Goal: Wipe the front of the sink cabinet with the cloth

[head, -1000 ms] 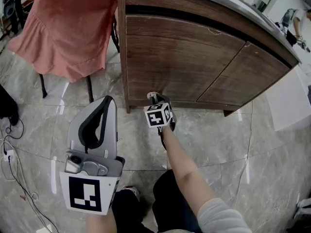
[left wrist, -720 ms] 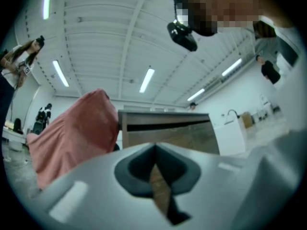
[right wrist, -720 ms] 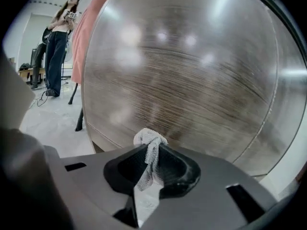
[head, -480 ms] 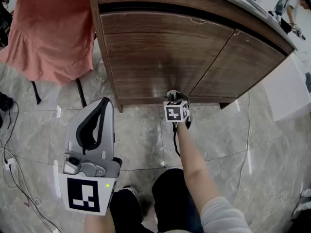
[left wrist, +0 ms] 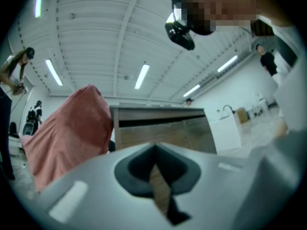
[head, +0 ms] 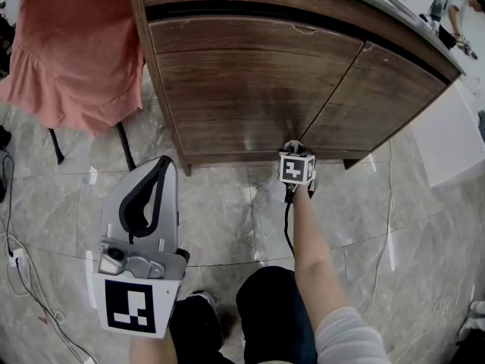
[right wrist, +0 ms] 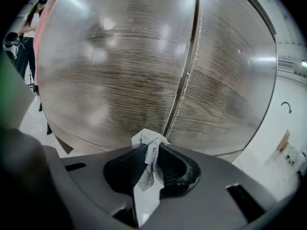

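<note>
1. The right gripper (right wrist: 151, 150) has its fingers (right wrist: 125, 169) clenched on a white cloth (right wrist: 149, 139), whose bunched tip sits close against the door seam (right wrist: 184, 80).
2. The wooden sink cabinet (head: 250, 89) fills 12 o'clock in the head view, and this gripper is at its lower edge.
3. The left gripper (left wrist: 154, 150) is at 7 o'clock, fingers closed together on nothing, well apart from the cabinet.
4. Pink fabric (head: 68, 44) hangs at 10 o'clock above the stone floor (head: 227, 211).
</note>
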Demonstrator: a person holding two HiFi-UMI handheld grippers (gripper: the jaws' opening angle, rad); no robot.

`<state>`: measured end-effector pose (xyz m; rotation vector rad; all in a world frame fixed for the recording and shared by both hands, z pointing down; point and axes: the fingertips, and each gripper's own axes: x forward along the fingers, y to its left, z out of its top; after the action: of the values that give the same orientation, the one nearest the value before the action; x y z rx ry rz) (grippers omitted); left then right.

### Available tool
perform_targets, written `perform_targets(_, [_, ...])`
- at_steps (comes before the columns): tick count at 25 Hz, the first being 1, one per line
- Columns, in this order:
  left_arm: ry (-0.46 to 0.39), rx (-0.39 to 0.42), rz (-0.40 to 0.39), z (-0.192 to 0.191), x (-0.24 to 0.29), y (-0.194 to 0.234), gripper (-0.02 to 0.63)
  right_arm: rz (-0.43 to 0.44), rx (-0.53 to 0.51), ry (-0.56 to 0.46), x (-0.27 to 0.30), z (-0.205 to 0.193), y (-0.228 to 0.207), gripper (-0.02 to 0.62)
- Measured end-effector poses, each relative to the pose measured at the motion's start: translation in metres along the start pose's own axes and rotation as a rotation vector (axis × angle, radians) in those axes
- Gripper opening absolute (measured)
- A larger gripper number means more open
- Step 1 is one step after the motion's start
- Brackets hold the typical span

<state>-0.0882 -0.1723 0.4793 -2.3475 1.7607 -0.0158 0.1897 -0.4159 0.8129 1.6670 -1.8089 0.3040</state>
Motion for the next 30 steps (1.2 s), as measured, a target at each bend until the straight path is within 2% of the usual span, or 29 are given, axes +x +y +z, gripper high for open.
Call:
perform_targets(3, [-0.007,-0.007,-0.004,0.0,0.002,-0.001,0.006,0.011,0.035,-0.031,-0.005,0.001,0.003,0.067])
perform_targets(7, [-0.002,-0.006,-0.01,-0.007,0.007,-0.005,0.006,0.042,0.148,-0.112,-0.021,0.003,0.004,0.066])
perform_targets(12, [0.053,0.021,-0.051,-0.026,0.017,-0.016,0.006,0.079,0.233,-0.205,-0.054,0.016,0.005,0.066])
perform_targets(17, [0.089,-0.033,-0.093,-0.042,0.028,-0.026,0.006,0.116,0.289,-0.303,-0.102,0.033,0.005,0.067])
perform_targets(20, [0.108,-0.119,-0.099,-0.047,0.035,-0.028,0.006,0.139,0.313,-0.339,-0.135,0.042,0.004,0.067])
perform_targets(22, [0.101,-0.158,-0.108,-0.044,0.039,-0.03,0.006,0.15,0.317,-0.355,-0.158,0.049,0.002,0.067])
perform_targets(27, [0.11,-0.15,-0.122,-0.029,0.035,-0.034,0.006,0.176,0.293,-0.385,-0.221,0.076,-0.005,0.067])
perform_targets(30, [0.13,-0.208,-0.136,-0.01,0.022,-0.033,0.006,0.194,0.3,-0.411,-0.263,0.099,-0.01,0.067])
